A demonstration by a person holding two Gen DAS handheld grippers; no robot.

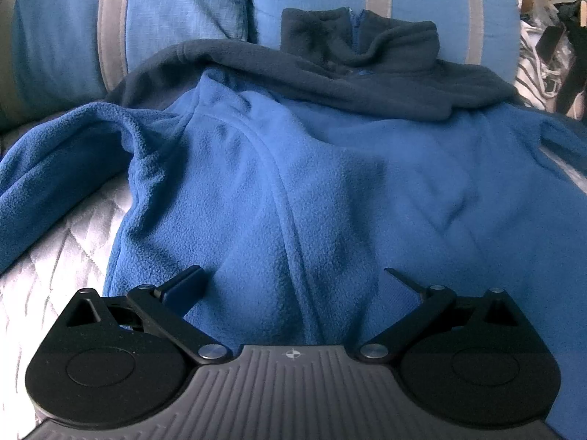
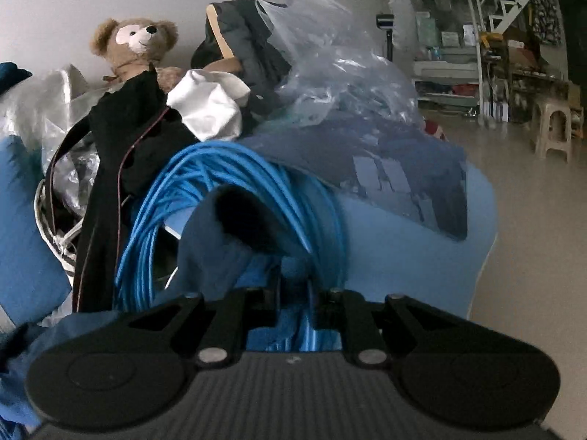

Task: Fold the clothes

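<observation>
A blue fleece jacket (image 1: 301,183) with a dark navy yoke and collar (image 1: 359,36) lies spread on the sofa seat, collar propped against the back cushions. My left gripper (image 1: 293,282) hovers low over the jacket's lower part, open, with nothing between its fingers (image 1: 187,286). In the right wrist view my right gripper (image 2: 295,304) has its jaws close together on blue fleece. The sleeve (image 2: 209,253) rises from them, and its dark cuff opening faces the camera. One more sleeve (image 1: 55,161) trails off to the left.
A coil of blue cable (image 2: 234,172) sits just behind the held sleeve. Behind it are piled dark clothes (image 2: 121,135), a white cloth (image 2: 209,106), a clear plastic bag (image 2: 330,73) and a teddy bear (image 2: 135,40). Blue striped cushions (image 1: 146,18) back the sofa. A quilted cover (image 1: 55,256) lies at the left.
</observation>
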